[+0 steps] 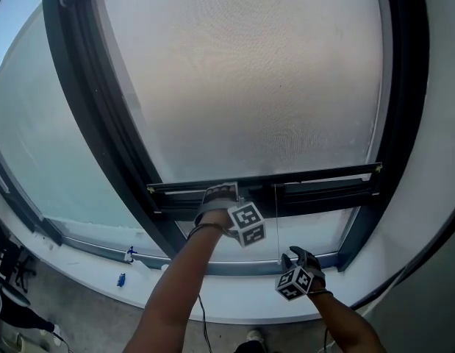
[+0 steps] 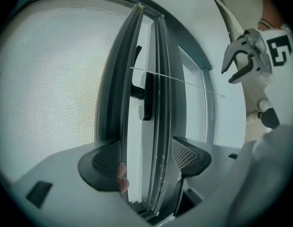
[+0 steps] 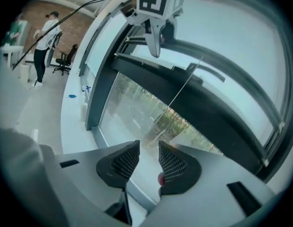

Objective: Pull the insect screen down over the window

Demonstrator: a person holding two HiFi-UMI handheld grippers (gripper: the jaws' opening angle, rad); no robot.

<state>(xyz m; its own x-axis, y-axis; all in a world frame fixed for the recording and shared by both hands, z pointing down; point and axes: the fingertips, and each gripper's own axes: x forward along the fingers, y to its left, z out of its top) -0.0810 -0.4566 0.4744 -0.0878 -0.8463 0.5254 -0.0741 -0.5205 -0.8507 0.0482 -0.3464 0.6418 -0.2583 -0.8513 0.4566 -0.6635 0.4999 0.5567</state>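
The grey mesh insect screen (image 1: 242, 72) covers most of the window. Its dark bottom bar (image 1: 308, 179) hangs a little above the lower window frame (image 1: 234, 267). My left gripper (image 1: 220, 195) reaches up to that bar. In the left gripper view its jaws (image 2: 146, 157) straddle the bar (image 2: 158, 79) and are shut on it. A thin pull cord (image 1: 276, 226) hangs from the bar. My right gripper (image 1: 299, 254) is lower and to the right, beside the cord. Its jaws (image 3: 148, 160) stand slightly apart, open and empty, with the cord (image 3: 184, 86) ahead of them.
A white sill (image 1: 212, 300) runs under the window, with a small blue object (image 1: 121, 279) lying on it. A dark vertical frame post (image 1: 102, 123) stands left of the screen. Far off in the room, a person (image 3: 44, 41) stands by an office chair (image 3: 66, 60).
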